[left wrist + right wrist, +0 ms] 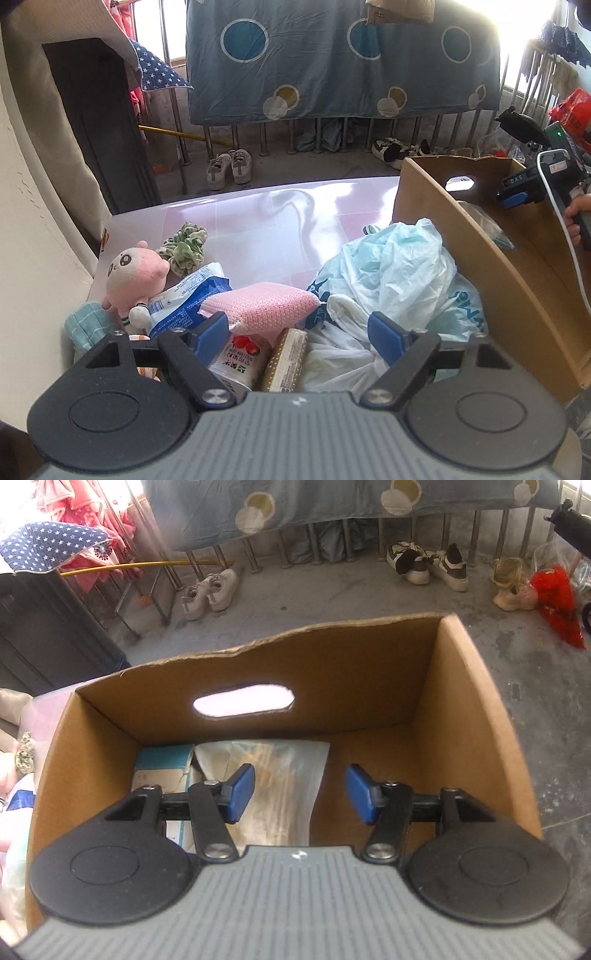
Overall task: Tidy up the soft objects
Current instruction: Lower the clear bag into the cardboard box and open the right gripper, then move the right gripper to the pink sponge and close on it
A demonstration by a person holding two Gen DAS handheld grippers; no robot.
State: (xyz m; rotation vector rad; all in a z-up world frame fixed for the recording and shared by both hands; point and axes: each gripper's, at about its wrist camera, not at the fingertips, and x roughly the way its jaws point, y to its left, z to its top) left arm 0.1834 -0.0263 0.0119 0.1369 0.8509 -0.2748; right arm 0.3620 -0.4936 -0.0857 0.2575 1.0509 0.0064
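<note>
In the left wrist view my left gripper [297, 332] hangs open over a heap of soft things on the pink table [258, 210]. Between and just beyond its fingers lie a pink sponge [262, 302], a tissue pack [240, 358] and a brown pack [286, 365]. A pink plush toy [129, 273], a green scrunchie [184, 247], a blue-white packet [184, 299] and a teal cloth [86, 325] lie to the left. Crumpled plastic bags [399, 266] lie right. My right gripper [301, 792] is open above the cardboard box [332, 664], holding nothing. A clear plastic packet [280, 775] and a pale blue carton [162, 768] rest inside.
The box [480, 266] stands at the table's right end, beside the bags. A person's hand [574, 221] holds the other gripper over it. Beyond the table are a grey floor with shoes [229, 168], a metal rail hung with a blue sheet [332, 55], and a dark cabinet [99, 129].
</note>
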